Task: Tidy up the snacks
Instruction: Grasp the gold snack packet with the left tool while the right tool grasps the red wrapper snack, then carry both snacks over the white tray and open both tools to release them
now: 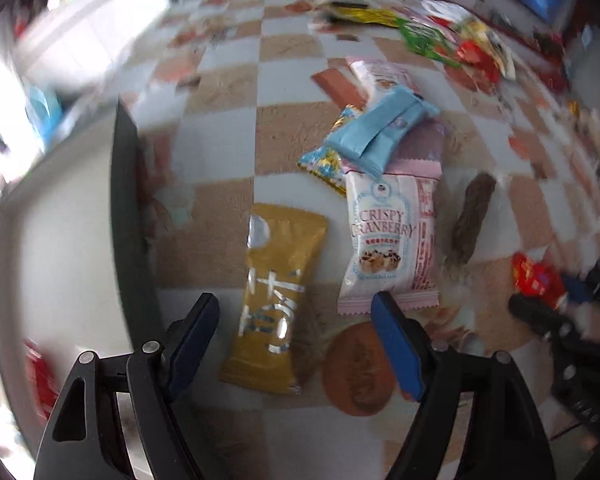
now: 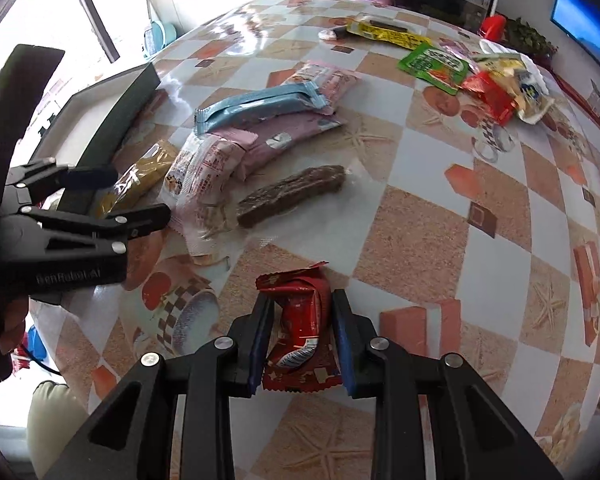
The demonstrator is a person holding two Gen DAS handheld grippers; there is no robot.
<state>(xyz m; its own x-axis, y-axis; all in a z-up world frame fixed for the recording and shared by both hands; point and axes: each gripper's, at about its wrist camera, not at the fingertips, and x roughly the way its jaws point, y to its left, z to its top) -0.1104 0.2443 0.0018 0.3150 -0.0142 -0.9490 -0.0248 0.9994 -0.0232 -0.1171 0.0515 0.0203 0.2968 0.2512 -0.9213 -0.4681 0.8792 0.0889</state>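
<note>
The right gripper (image 2: pixel 300 334) is clamped on a crinkled red foil snack packet (image 2: pixel 300 328), its lower end hidden between the 2 fingers. The left gripper (image 1: pixel 294 334) is spread wide over a gold foil snack bar (image 1: pixel 274 300) on the checkered tablecloth (image 2: pixel 420 240); far snacks blur.

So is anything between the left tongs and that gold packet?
Nothing visible. The left tongs stand open over the gold packet, which lies flat between the fingers, apart from the Crispy Cranberry pack to its right.
</note>
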